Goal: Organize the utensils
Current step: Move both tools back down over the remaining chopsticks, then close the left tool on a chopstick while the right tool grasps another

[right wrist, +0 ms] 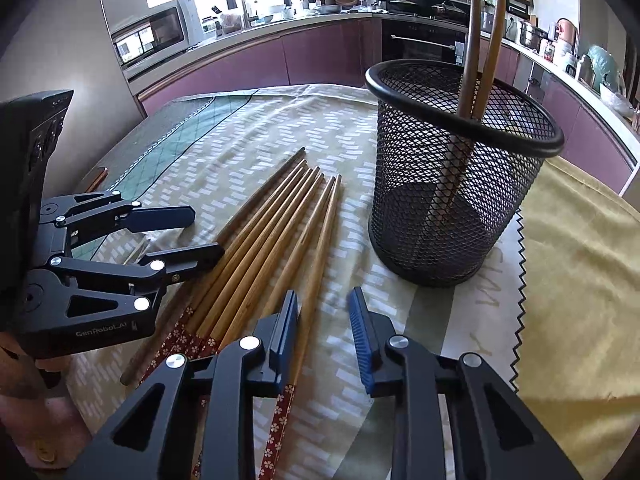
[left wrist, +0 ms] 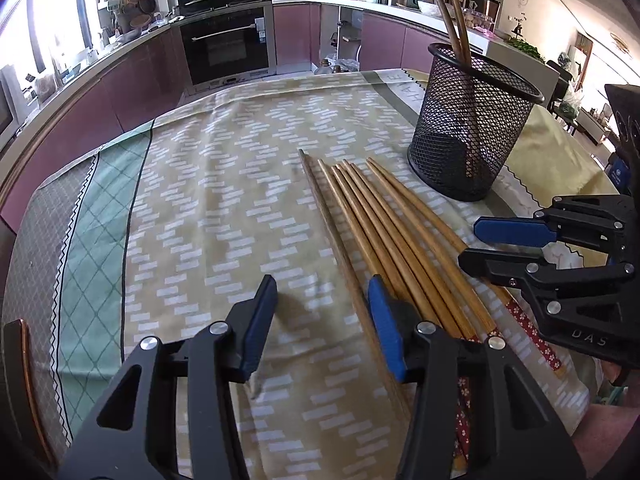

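Several wooden chopsticks (left wrist: 372, 216) lie side by side on the patterned tablecloth, also in the right wrist view (right wrist: 276, 216); their red flowered ends point toward me. A black mesh holder (left wrist: 472, 124) stands upright beyond them with two chopsticks (right wrist: 480, 32) leaning in it; the holder shows too in the right wrist view (right wrist: 452, 176). My left gripper (left wrist: 322, 296) is open and empty, low over the cloth at the left edge of the pile. My right gripper (right wrist: 324, 312) is open and empty over the rightmost chopsticks; it shows in the left wrist view (left wrist: 472, 242).
The tablecloth (left wrist: 208, 208) covers the table, with a yellow cloth (right wrist: 580, 264) at the right. Kitchen counters and an oven (left wrist: 226, 44) stand beyond the far edge. A dark chair back (left wrist: 20, 360) is at the table's left edge.
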`<state>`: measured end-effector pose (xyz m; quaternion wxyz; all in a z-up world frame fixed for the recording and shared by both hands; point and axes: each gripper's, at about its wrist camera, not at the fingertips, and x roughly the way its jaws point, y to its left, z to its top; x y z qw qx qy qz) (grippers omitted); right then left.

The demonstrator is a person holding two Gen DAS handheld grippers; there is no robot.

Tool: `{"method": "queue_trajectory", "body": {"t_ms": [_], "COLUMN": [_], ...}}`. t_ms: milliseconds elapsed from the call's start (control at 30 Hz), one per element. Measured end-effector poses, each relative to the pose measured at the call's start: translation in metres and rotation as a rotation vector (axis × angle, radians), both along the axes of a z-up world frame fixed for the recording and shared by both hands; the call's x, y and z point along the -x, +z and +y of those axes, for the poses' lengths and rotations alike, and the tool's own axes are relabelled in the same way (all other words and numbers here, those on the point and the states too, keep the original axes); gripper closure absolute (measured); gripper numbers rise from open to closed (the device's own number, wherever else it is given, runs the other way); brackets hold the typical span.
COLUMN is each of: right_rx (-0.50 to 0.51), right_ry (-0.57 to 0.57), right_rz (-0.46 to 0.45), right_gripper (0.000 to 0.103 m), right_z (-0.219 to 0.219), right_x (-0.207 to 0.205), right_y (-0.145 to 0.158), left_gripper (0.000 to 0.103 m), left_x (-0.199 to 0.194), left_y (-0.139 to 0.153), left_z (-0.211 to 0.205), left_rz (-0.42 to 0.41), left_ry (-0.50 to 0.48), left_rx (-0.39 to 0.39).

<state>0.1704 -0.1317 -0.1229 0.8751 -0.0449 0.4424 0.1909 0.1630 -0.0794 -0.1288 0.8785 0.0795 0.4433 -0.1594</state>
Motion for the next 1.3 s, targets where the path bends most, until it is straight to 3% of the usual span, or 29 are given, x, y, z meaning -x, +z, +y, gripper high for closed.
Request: {"method": "queue_trajectory", "body": {"t_ms": [267,433,800,1300], "right_rx": [-0.012,-0.047,-0.100,-0.242], "right_ry": [-0.009,-0.021,-0.013,0.042], "right_rz": [-0.004,0.008,-0.003,-0.112], "right_gripper": [0.088,0.096,0.097,0.097], "right_z": [0.005,0.001,-0.014,-0.045], "right_x": [-0.011,-0.013,-0.002,0.032], "right_y": [-0.001,-0.001,0.008,0.055], "left_gripper": [0.070,0.092,0.095,0.095], "left_x": [-0.020,-0.027,-0.014,0.026], "left_y": [0.001,0.002,0.007,0.076], "left_z": [-0.005,-0.006,0.007,0.019], "left_rz": [0.017,0.037,0.045,-0.049], "left_ry": [0.014,0.031,0.063,-0.032], "left_rx": [0.012,0.051,0.132,0.278]}}
